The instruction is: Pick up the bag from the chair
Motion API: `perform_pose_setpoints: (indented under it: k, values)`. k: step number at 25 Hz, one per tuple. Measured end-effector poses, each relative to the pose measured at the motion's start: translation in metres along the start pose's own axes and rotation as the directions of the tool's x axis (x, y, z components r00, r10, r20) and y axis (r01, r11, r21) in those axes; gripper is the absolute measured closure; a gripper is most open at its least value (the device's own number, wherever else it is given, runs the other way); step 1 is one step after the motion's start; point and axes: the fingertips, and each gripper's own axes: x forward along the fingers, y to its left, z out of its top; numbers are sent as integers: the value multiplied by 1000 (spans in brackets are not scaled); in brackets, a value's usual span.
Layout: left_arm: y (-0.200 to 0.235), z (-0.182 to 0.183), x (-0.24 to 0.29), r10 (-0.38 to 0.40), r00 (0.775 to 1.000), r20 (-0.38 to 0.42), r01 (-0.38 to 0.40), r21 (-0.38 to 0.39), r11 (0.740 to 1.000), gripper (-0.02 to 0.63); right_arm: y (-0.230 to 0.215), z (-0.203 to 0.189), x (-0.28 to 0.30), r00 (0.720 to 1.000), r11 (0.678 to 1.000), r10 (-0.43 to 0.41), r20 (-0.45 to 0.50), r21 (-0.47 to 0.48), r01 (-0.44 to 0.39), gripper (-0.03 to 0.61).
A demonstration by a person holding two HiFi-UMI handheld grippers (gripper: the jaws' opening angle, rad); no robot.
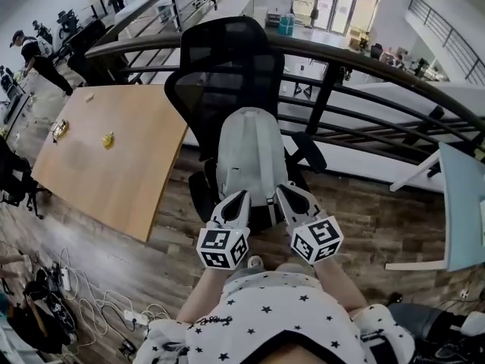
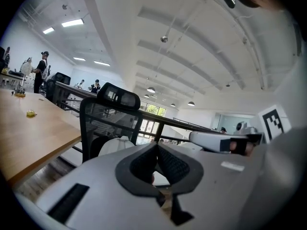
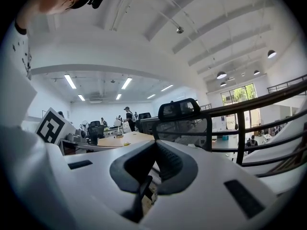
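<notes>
White plastic shells with dark ribbed pads make up both tongs. The left tongs [image 2: 157, 146] are pressed together: the pads meet at the tip and nothing is gripped between them. The right tongs [image 3: 155, 143] are also closed tip to tip and empty. A thin dark strip shows in the slot behind their pads, too unclear to identify.

In the head view the two tongs sit side by side at 6 o'clock of the bag [image 1: 250, 150], tips aimed at its lower end. They are very near it, but whether they touch cannot be told. Their marker cubes [image 1: 222, 247] face the person.

The bag is a pale grey backpack, smooth with a rounded top. It stands upright on the seat of the chair [image 1: 227, 59] and leans against the black mesh backrest. Its bottom edge is hidden behind the tongs.

A wooden surface [image 1: 114, 165] lies at 9 o'clock of the chair and carries two small yellowish objects [image 1: 108, 139]. A dark railing [image 1: 364, 67] runs behind the chair from 12 towards 3 o'clock
</notes>
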Motion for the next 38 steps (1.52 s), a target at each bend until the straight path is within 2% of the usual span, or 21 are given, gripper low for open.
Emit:
perform_pose_setpoints:
  k: [4, 11, 16, 25, 31, 35, 38]
  values:
    - [21, -2, 25, 7, 1000, -24, -7, -9, 1000, 601, -19, -7, 24, 1000, 999, -25, -6, 38, 25, 583]
    - [48, 6, 80, 43, 999, -30, -44, -40, 998, 601, -65, -4, 70, 999, 999, -26, -32, 35, 28, 583]
    - [74, 17, 131, 78, 997, -26, -79, -39, 996, 601, -104, 7, 118, 999, 1000, 8, -42, 16, -8, 583]
    - [110, 27, 219, 144, 989, -22, -144, -31, 989, 601, -167, 5, 189, 993, 997, 68, -94, -36, -71, 583]
    - [147, 18, 269, 196, 978, -69, -197, -12, 980, 601, -195, -16, 237, 981, 990, 112, -159, -65, -123, 583]
    - [172, 3, 293, 240, 964, -112, -243, -15, 970, 601, -211, -38, 265, 970, 986, 134, -202, -73, -151, 583]
    - [191, -12, 311, 263, 953, -150, -267, -8, 964, 601, -223, -58, 286, 963, 980, 133, -233, -113, -163, 583]
